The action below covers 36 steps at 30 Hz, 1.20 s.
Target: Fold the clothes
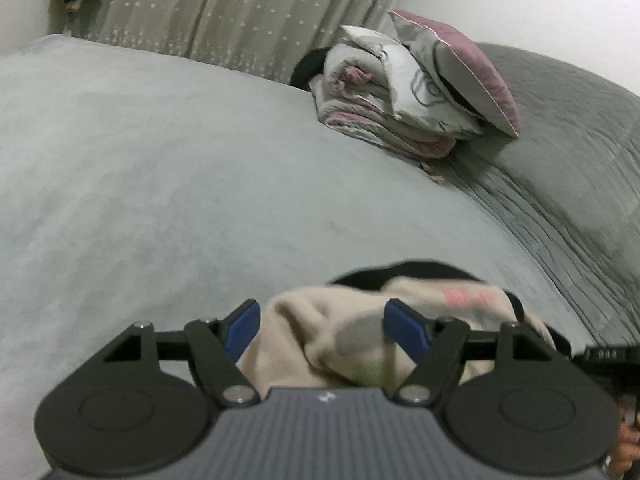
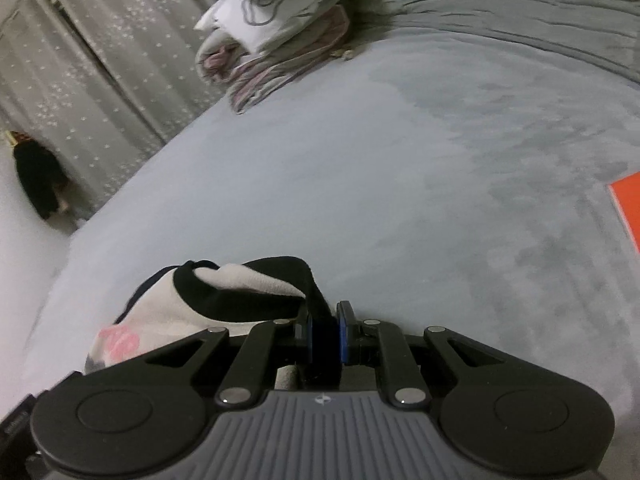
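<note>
Item: garment [image 2: 168, 312], cream knit with black trim and a pink print, lying bunched on the grey bed [image 1: 160, 184] at the near edge, just ahead of both grippers.

Condition: crumpled, not flat; no fold lines are showing. Whether it is being spread out for folding or gathered up cannot be settled from this heap.

Left gripper [image 1: 322, 328]: jaws standing wide apart, hovering over the cream bulk of the garment, which is showing between and beyond the blue pads [image 1: 244, 326]. It is gripping nothing.

Right gripper [image 2: 325, 334]: jaws drawn nearly together, and they are pinching a strip of the black trim [image 2: 316, 300] between the pads. The cloth is hanging slack from that pinch toward the cream body on the left.

Handling, as judged: the cloth is sagging and rumpling freely, so it is probably soft, limp and light, with no stiffness to hold a shape. It is unlikely to break, but likely to slump or slide when lifted by one point. The trim, being a doubled edge, is offering the firmest purchase; a hem or corner on the cream side is looking like the matching hold for the left gripper, so the piece hangs level between two points.

Surroundings: folded quilt [image 1: 380, 104] and pillow [image 1: 472, 68] stacked well apart at the far side; curtain [image 1: 224, 12] beyond; orange object [image 2: 628, 204] at the right edge of the right view.
</note>
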Tool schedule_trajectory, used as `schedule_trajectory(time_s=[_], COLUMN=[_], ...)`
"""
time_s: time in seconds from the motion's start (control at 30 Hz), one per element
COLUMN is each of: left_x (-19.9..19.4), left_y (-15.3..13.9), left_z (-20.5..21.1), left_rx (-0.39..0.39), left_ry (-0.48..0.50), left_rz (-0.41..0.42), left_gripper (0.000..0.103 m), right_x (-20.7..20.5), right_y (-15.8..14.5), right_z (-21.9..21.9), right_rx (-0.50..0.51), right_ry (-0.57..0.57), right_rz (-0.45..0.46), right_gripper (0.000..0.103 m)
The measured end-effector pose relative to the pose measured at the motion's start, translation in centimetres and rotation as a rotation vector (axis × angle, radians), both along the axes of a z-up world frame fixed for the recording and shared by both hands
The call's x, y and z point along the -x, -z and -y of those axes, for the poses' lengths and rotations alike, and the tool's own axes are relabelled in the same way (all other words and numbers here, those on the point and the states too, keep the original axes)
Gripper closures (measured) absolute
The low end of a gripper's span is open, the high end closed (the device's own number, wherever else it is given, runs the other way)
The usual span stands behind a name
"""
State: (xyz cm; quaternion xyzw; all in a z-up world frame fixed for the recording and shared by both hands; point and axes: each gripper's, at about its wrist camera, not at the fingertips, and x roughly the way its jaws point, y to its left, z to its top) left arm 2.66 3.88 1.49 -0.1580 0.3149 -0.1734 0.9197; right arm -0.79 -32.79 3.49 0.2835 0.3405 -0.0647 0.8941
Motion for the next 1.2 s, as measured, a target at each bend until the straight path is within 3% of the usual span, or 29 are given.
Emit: schedule_trajectory(time_s=[0.27, 0.47, 0.57, 0.7, 0.77, 0.9, 1.07, 1.2], left_x=[-3.0, -4.4, -4.4, -4.2, -4.1, -3.3, -1.1, 0.2], left_y=[1.3, 3.6, 4.3, 4.8, 4.7, 3.8, 1.4, -0.5], left_z=[-0.6, 0.6, 1.9, 2.7, 2.6, 2.9, 5.4, 6.2], left_rx=[0.054, 0.085, 0.039, 0.016, 0.018, -0.027, -0.244, -0.309], left_ry=[-0.072, 0.011, 0.041, 0.031, 0.013, -0.031, -0.112, -0.147], left_rz=[-0.039, -0.127, -0.145, -0.154, -0.150, -0.094, 0.085, 0.172], left_gripper=[0.031, 0.031, 0.034, 0.051, 0.070, 0.083, 0.086, 0.087], right_x=[0.4, 0.7, 0.6, 0.6, 0.6, 0.8, 0.8, 0.7], right_y=[0.9, 0.9, 1.1, 1.1, 1.0, 0.8, 0.0, -0.8], right_z=[1.4, 0.8, 0.6, 0.3, 0.2, -0.4, -1.1, -1.8], right_rx=[0.032, 0.079, 0.090, 0.096, 0.098, 0.117, 0.113, 0.096], right_ry=[0.053, 0.035, 0.026, 0.019, 0.016, 0.007, 0.019, 0.038], right_rz=[-0.020, -0.023, -0.033, -0.038, -0.036, -0.027, 0.009, 0.044], right_gripper=[0.089, 0.089, 0.089, 0.089, 0.089, 0.089, 0.089, 0.089])
